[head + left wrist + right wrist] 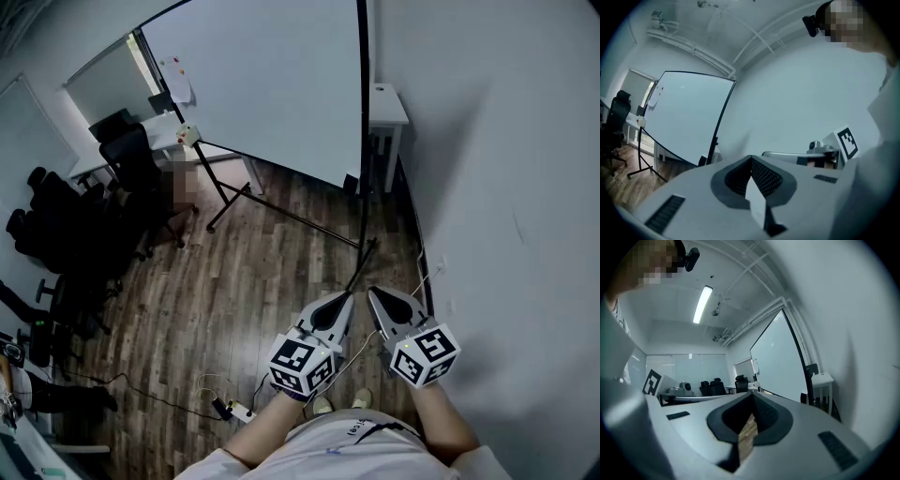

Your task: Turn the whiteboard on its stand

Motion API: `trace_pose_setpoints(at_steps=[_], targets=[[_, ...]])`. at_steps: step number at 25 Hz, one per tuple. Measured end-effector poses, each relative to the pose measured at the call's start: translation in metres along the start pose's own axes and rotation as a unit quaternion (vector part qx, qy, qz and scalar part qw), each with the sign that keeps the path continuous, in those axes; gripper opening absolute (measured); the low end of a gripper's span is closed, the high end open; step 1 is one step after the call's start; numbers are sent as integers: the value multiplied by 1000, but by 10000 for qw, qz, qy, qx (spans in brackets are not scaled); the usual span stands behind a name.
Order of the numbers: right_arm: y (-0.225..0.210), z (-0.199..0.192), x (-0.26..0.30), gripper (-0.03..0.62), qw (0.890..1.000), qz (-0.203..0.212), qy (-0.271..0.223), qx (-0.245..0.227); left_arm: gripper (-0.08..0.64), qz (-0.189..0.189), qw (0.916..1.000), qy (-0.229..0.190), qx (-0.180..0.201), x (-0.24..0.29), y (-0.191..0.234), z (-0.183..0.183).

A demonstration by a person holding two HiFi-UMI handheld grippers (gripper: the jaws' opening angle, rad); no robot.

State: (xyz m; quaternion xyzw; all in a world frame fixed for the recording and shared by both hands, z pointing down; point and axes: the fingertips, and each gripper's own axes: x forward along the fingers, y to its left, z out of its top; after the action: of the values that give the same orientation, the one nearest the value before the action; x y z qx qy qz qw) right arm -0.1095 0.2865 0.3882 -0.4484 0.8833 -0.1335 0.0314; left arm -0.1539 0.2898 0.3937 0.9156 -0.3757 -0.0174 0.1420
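Observation:
The whiteboard [267, 80] is a large white panel in a black frame, standing on a black stand [281, 214] with legs spread over the wood floor. It stands some way ahead of me and neither gripper touches it. My left gripper [343, 298] and right gripper [373, 292] are held side by side close to my body, both shut with nothing between the jaws. From the left gripper [751, 159] the whiteboard [686, 117] appears at the left. The right gripper [752, 397] sees the whiteboard [780, 357] edge-on at the right.
Black office chairs [131, 161] crowd the left side beside a desk. A small white table [386, 103] stands behind the board against the right wall [506, 187]. A power strip [236, 411] with cables lies on the floor near my feet.

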Motion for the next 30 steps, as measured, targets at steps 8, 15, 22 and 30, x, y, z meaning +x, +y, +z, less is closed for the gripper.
trace_pose_setpoints(at_steps=[8,15,22,30], targets=[[-8,3,-4,14,10000,50,-6,23,0,-29,10000,-9,10,9,-7,1],[-24,25,-14,14,9992,12,-336,196,0,199,9998,-69,-4,5,6,8],[-39,22,-23,14,9992,-11,-354,184,0,371,9992,-106,43,9,5,4],[-61,24,-43,14,9992,79,-378,108,0,331,9994,-31,48,36,-25,-5]])
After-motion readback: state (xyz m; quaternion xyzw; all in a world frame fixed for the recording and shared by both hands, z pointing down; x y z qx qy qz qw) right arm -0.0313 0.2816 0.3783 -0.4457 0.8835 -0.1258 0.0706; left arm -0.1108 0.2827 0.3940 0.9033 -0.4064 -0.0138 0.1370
